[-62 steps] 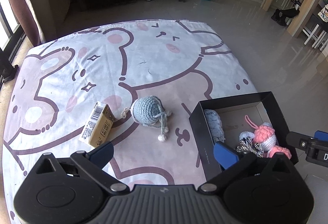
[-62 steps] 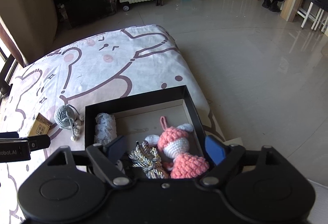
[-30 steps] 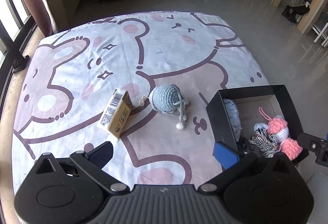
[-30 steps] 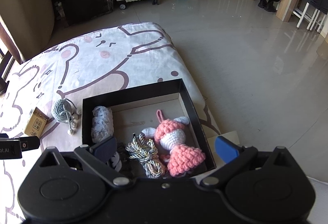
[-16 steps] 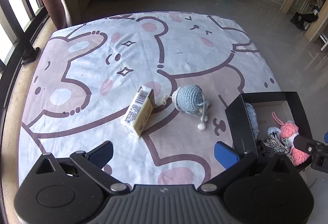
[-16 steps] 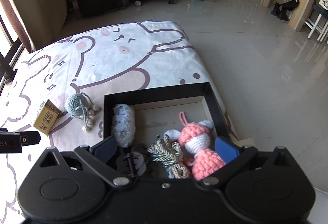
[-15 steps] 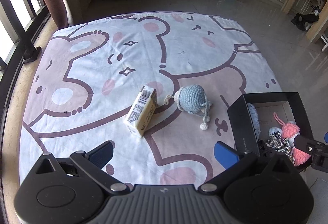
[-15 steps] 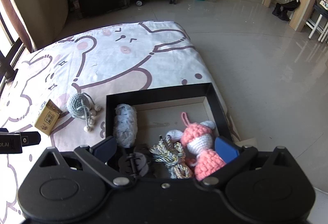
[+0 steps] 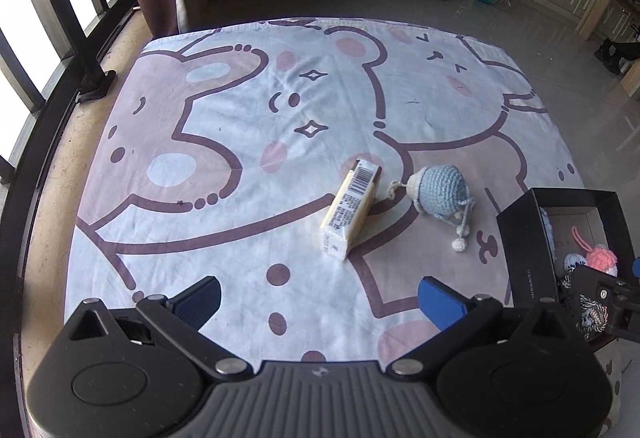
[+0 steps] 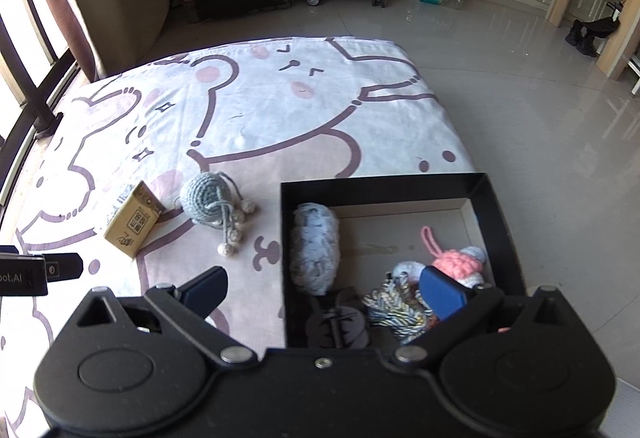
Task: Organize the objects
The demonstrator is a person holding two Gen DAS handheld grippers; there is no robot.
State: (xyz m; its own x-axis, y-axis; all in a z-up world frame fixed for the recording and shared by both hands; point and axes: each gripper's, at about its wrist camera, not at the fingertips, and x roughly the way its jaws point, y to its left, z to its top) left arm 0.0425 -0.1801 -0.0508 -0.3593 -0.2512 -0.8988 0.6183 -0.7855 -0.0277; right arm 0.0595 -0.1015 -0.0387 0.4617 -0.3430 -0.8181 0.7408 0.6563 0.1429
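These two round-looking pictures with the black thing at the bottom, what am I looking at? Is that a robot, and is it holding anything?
No robot arm here: a person carries a hand-held two-finger gripper in each hand, and each has a wide-angle camera looking out along its fingers. The black shape at the bottom of each picture is that tool, with blue pads on its fingers.

One picture comes from the left gripper, the other from the right gripper. Both are open and hold nothing.

Below them lies a cartoon bear sheet. On it rest a small carton on its side and, beside it, a blue crocheted toy with dangling cords. At the sheet's right edge sits a black box that already contains a pale blue knitted roll, a striped rope knot, a pink crocheted toy and a dark item too shadowed to identify.
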